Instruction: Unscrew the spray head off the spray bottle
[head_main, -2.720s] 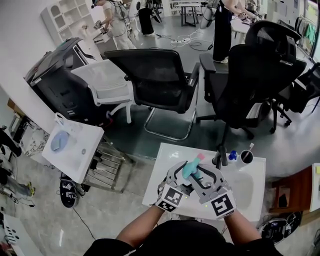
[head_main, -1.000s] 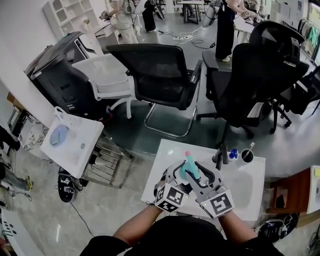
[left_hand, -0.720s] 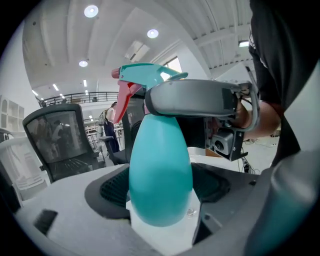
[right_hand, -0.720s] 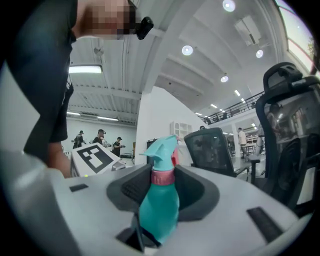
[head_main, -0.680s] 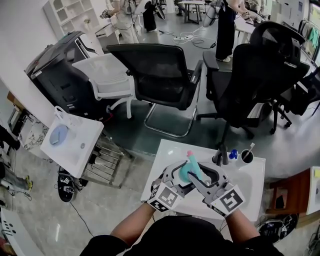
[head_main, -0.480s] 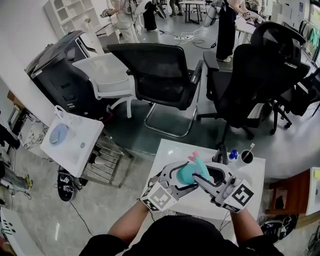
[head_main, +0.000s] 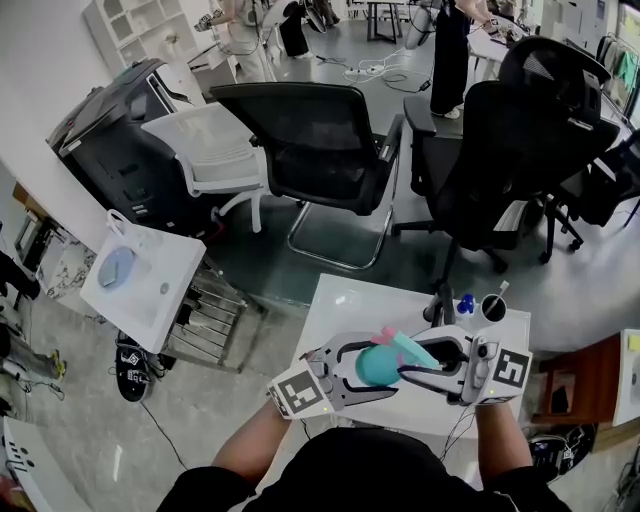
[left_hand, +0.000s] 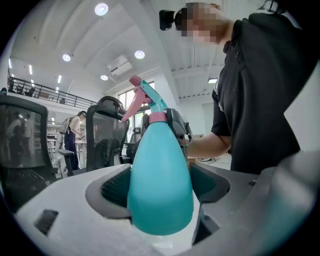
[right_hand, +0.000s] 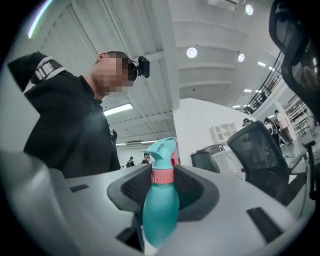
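Spray bottle held clear above the near part of the white bench, between two tools that meet it from opposite sides. The left tool comes in from the left and is clamped on the wide teal body, pads pressing both flanks. The right tool comes in from the right; its jaws have just been closing, and they now pinch the pink collar at the neck, directly under the spray head.

In both gripper views the bottle's long axis runs up the picture, base low and head high. In the head view the head sits to the right of the body, so the bottle appears to lean rightward. The pink trigger points to the far side, away from the person.

The right tool is therefore the nearer to the head. By judgement, unscrewing calls for turning about this long axis, with the left tool holding the body fixed.
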